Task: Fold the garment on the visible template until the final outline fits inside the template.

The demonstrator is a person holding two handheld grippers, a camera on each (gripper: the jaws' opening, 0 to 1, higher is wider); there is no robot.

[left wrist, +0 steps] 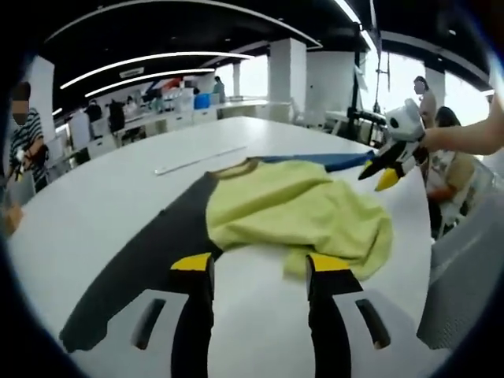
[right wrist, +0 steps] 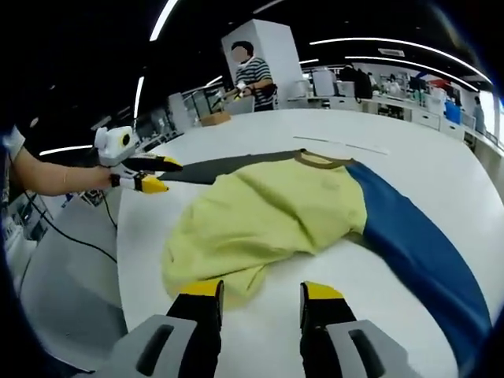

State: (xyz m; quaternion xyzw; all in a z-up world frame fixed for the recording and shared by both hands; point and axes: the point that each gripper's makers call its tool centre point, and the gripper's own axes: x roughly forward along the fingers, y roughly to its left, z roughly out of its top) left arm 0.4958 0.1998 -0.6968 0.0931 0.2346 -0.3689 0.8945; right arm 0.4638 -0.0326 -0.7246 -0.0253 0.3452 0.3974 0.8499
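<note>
The shirt (left wrist: 291, 213) lies mid-frame on the white table (left wrist: 110, 197), its yellow body bunched, the dark sleeve (left wrist: 134, 276) running lower left and the blue sleeve (right wrist: 417, 244) toward lower right in the right gripper view. The left gripper (left wrist: 260, 268) hovers open at its near hem; the right gripper (right wrist: 260, 295) is open too, gripping nothing. Folding appears midway. Next, each claw probably needs to pinch a sleeve and fold it inward.

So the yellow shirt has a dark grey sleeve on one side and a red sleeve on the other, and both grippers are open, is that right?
Not quite. The yellow shirt has a dark grey sleeve on one side, but the other sleeve is blue, not red, as the right gripper view shows. The left gripper and right gripper are both open.
</note>
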